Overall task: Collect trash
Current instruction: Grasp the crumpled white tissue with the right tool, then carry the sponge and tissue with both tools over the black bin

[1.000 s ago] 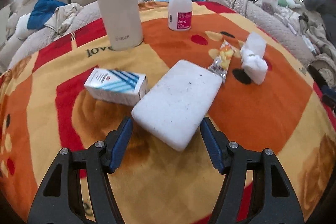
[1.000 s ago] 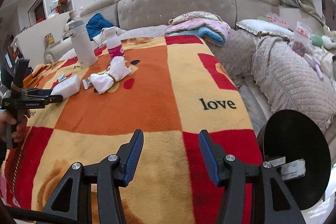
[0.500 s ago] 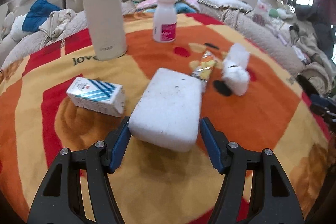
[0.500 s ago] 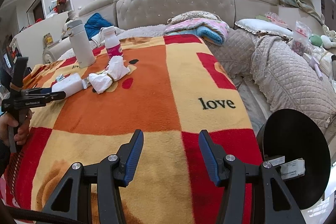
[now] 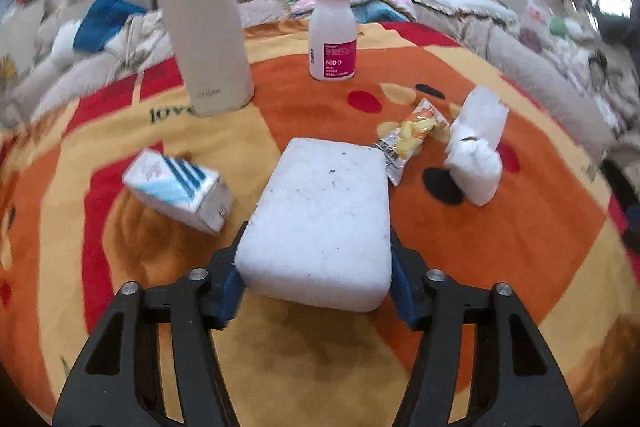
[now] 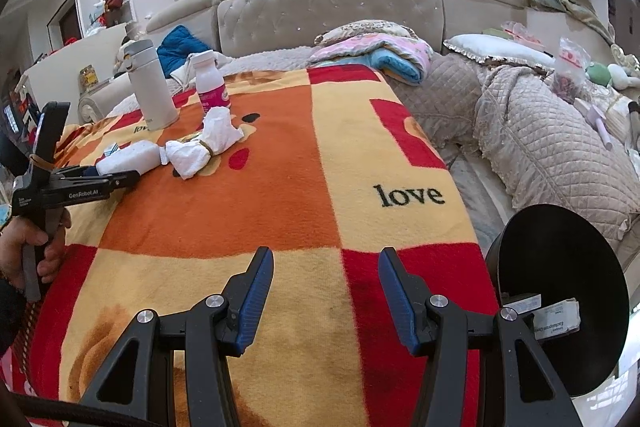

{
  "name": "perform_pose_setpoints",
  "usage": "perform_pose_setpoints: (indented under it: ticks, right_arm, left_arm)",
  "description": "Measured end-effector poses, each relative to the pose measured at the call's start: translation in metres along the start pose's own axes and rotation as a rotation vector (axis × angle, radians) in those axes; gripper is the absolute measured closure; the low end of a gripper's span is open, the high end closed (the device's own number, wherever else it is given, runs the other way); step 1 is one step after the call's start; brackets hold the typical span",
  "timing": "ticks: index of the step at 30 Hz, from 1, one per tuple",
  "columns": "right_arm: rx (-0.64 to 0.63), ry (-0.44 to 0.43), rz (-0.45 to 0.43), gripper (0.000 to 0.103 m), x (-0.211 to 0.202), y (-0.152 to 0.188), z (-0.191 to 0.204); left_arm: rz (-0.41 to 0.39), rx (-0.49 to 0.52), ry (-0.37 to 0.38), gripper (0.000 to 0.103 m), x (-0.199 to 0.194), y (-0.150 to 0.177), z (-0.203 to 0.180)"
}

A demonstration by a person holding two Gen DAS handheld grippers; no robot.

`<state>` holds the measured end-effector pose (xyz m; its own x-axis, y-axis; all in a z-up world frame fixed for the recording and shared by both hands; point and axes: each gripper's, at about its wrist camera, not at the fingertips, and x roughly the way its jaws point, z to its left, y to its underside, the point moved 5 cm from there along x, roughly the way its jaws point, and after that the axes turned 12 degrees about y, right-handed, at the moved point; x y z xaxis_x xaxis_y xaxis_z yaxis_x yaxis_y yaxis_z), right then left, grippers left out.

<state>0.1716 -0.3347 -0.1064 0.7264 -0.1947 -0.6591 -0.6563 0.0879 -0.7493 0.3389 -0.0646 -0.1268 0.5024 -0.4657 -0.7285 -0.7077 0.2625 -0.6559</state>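
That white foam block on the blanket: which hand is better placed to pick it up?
Left. The left gripper already has its jaws, just closing, on either side of the white foam block. The right gripper hangs open over bare blanket, far from it.

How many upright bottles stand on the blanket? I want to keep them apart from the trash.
2. The tall beige flask stands at the far left; the white pill bottle with a pink label stands to its right, farther back. None seems hidden.
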Motion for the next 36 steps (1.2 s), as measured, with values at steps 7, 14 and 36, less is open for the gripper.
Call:
perform_pose_setpoints:
  ticks: [7, 14, 36]
  right_arm:
    - [0.043, -0.054, -0.03, 0.051, -0.005, -0.011, 0.011]
    - [0.045, -0.189, 0.05, 0.051, 0.041, -0.05, 0.088]
    - [-0.042, -0.272, 0.066, 0.072, 0.045, -0.067, 0.124]
  left_arm:
    - [-0.089, -0.028, -0.03, 0.047, -0.063, 0.054, -0.039]
    - [-0.172, -0.187, -0.128, 0.046, -0.09, 0.085, -0.026]
    - [-0.193, -0.336, -0.12, 0.046, -0.092, 0.091, 0.001]
